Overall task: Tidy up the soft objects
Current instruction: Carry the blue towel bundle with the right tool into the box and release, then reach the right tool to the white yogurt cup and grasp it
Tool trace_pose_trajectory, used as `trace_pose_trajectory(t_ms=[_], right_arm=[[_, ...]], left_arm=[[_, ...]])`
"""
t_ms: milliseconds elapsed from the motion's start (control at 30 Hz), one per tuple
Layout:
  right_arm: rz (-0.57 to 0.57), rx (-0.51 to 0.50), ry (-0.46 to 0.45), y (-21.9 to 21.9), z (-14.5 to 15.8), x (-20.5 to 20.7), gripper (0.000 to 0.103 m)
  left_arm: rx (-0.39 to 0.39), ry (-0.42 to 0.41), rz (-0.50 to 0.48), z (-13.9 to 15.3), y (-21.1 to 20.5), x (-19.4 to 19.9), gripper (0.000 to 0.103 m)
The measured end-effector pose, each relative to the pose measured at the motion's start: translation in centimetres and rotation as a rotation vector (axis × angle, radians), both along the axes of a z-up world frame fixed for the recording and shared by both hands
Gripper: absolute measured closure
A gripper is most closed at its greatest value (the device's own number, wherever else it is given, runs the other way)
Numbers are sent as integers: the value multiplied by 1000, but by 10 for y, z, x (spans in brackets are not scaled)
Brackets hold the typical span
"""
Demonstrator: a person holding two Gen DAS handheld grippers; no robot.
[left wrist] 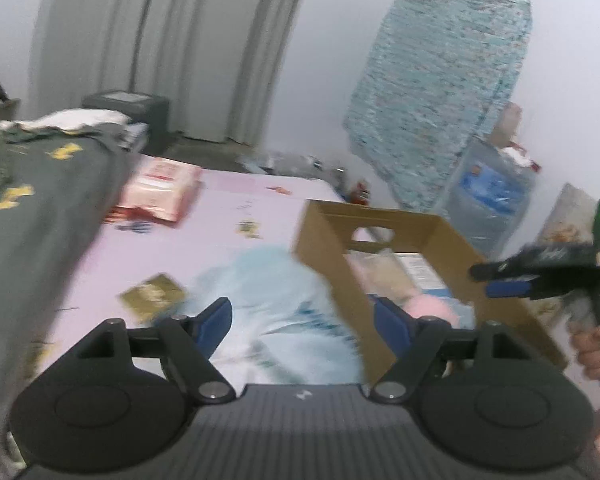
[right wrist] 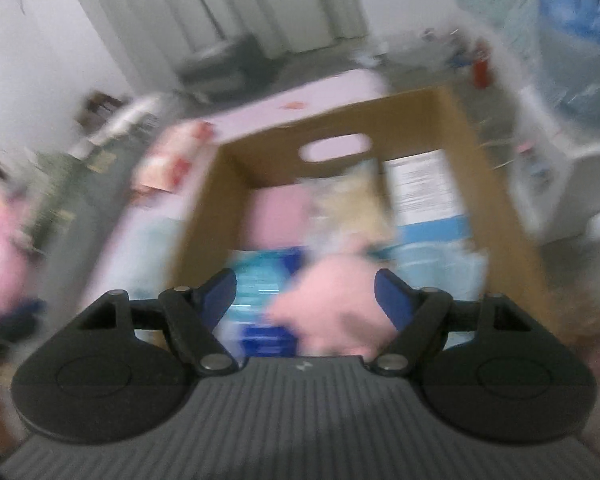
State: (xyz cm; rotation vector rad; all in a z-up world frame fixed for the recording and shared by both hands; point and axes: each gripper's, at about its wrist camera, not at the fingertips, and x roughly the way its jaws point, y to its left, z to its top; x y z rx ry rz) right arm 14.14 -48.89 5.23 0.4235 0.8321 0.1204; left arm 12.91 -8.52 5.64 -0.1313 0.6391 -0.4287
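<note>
**Pink soft toy could catch on your right fingers**

The pink soft toy [right wrist: 332, 308] is lying between your right gripper [right wrist: 306, 294] fingers, over the cardboard box [right wrist: 452, 100]; blur is hiding its long axis and heading. Your fingers are standing open, pads apparently clear, so it may be snagging on one and missing the box. Your left gripper [left wrist: 300, 316] is also hanging open, the pale blue soft item [left wrist: 284, 300] sitting between its fingers on the pink surface [left wrist: 228, 208], just outside the box wall.
</note>
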Motion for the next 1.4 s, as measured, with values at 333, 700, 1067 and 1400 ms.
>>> trace_pose_trajectory(t_ms=[333, 700, 1067, 1400], right_arm=[[283, 426, -18, 96, 2, 11, 29], [681, 395, 186, 271, -39, 39, 56], [730, 195, 250, 333, -79, 50, 59], [754, 205, 274, 343, -93, 44, 66]], left_arm=[[72, 53, 159, -23, 82, -42, 22], [107, 90, 181, -53, 114, -89, 22], [210, 122, 167, -94, 83, -90, 27], [271, 115, 241, -110, 72, -78, 36]])
